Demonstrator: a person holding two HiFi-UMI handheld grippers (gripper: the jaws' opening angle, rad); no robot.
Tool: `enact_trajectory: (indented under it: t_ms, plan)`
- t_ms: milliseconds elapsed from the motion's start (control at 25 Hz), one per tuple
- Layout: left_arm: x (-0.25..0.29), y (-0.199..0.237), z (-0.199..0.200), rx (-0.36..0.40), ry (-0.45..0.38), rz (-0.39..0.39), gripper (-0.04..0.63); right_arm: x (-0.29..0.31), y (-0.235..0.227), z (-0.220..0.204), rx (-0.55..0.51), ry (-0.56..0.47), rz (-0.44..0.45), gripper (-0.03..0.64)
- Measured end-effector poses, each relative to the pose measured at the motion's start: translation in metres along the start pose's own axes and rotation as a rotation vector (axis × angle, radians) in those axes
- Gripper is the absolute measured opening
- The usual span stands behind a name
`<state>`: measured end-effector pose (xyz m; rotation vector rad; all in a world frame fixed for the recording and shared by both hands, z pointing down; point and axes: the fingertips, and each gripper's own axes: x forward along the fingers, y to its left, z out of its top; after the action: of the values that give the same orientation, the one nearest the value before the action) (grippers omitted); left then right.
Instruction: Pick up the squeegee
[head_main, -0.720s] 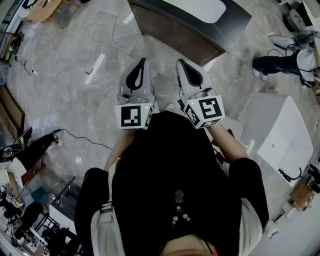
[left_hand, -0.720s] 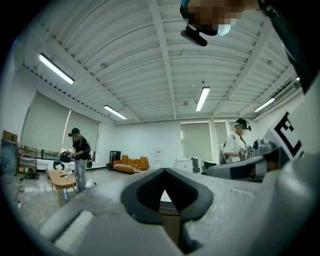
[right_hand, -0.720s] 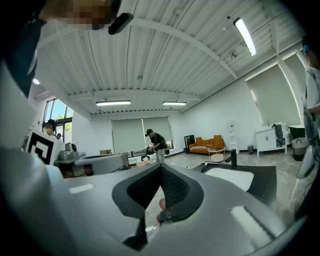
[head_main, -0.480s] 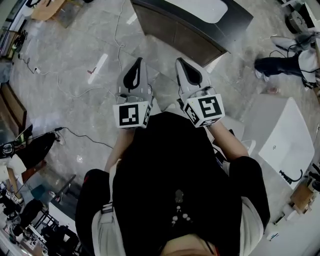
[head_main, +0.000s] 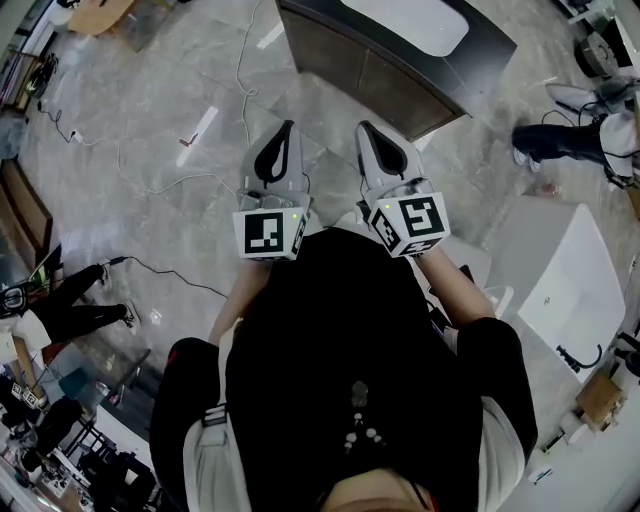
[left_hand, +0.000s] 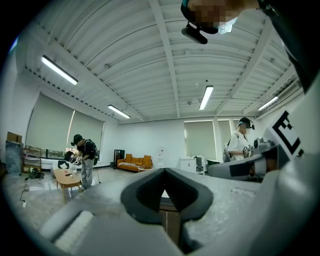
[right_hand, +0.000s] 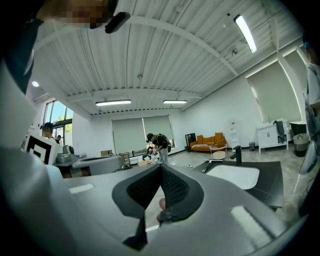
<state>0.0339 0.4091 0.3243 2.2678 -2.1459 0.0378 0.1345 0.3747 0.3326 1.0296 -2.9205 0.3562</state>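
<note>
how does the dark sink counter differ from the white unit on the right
The dark sink counter has a black top around a white basin and a brownish front; the white unit is all white. The counter stands straight ahead, the unit off to the right. Both stand on the grey floor.

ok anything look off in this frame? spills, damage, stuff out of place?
Nothing spilled or damaged. The only oddity is loose cables trailing across the floor at the head view's left, a possible trip hazard. The left gripper and right gripper are both shut and empty, held short of the sink counter.
</note>
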Motion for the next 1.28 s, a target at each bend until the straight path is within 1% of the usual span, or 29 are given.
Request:
enact_trajectory:
  t_ms: [80, 200, 400, 640, 760, 880, 1000, 1120, 1280]
  plan:
    - [0.0, 0.013, -0.005, -0.012, 0.012, -0.002, 0.002, 0.011, 0.008, -0.004, 0.011, 0.012, -0.004, 0.0]
    - [0.003, 0.034, -0.01, -0.033, 0.011, -0.006, 0.002, 0.024, 0.022, -0.009, -0.011, 0.025, 0.0, 0.0]
    - [0.015, 0.061, -0.01, -0.042, 0.0, -0.043, 0.002, 0.051, 0.031, -0.009, -0.022, 0.031, -0.039, 0.0]
    - [0.022, 0.1, -0.008, -0.037, -0.017, -0.091, 0.002, 0.081, 0.05, -0.002, -0.005, -0.022, -0.09, 0.002]
    - [0.023, 0.117, -0.007, -0.035, -0.024, -0.11, 0.002, 0.09, 0.061, -0.006, -0.007, -0.023, -0.111, 0.002]
    - [0.024, 0.116, -0.007, -0.029, -0.032, -0.131, 0.002, 0.086, 0.064, -0.012, -0.023, -0.005, -0.118, 0.002]
    - [0.023, 0.105, -0.009, -0.038, -0.034, -0.142, 0.002, 0.071, 0.054, -0.014, -0.027, 0.007, -0.15, 0.002]
    - [0.028, 0.115, -0.013, -0.056, -0.029, -0.151, 0.002, 0.077, 0.052, -0.013, -0.03, 0.011, -0.182, 0.002]
    - [0.031, 0.12, -0.016, -0.053, -0.029, -0.16, 0.002, 0.086, 0.047, -0.017, -0.029, 0.022, -0.192, 0.002]
